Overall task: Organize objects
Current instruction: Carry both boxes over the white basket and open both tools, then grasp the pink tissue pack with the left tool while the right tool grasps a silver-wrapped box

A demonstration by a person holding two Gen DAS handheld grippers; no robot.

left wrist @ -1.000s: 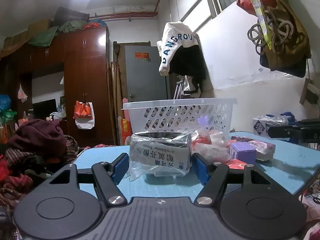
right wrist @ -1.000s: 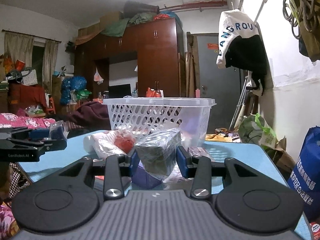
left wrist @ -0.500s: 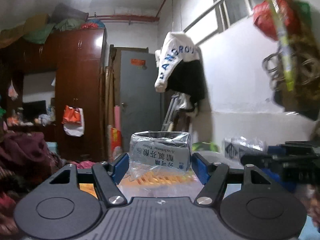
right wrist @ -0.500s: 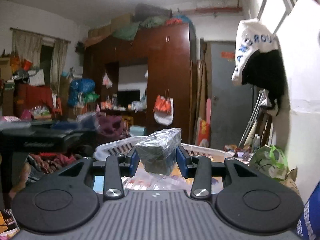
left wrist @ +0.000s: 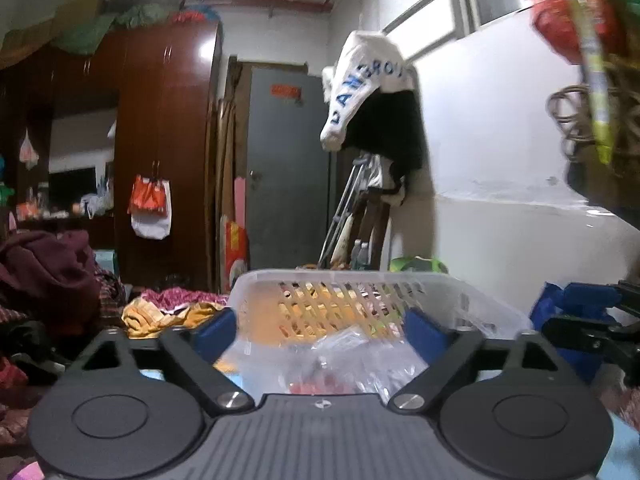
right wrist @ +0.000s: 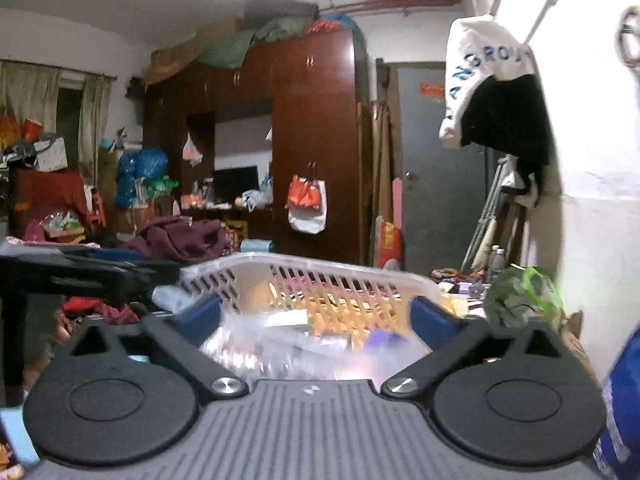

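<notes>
While hovering at the white basket's [left wrist: 372, 280] near rim with left gripper [left wrist: 320, 330] and right gripper [right wrist: 316, 320] both spread wide and empty, judging the light, slippery, crinkly plastic-wrapped packets [left wrist: 352, 356] inside best pinched across firm middles.

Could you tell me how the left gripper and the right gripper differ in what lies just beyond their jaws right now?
Beyond the left gripper lie clear bags with something red; beyond the right gripper the blurred bags show a purple patch. The white basket faces the left gripper squarely, but runs slantwise past the right gripper. Both grippers have wide-open, empty jaws over the basket.
</notes>
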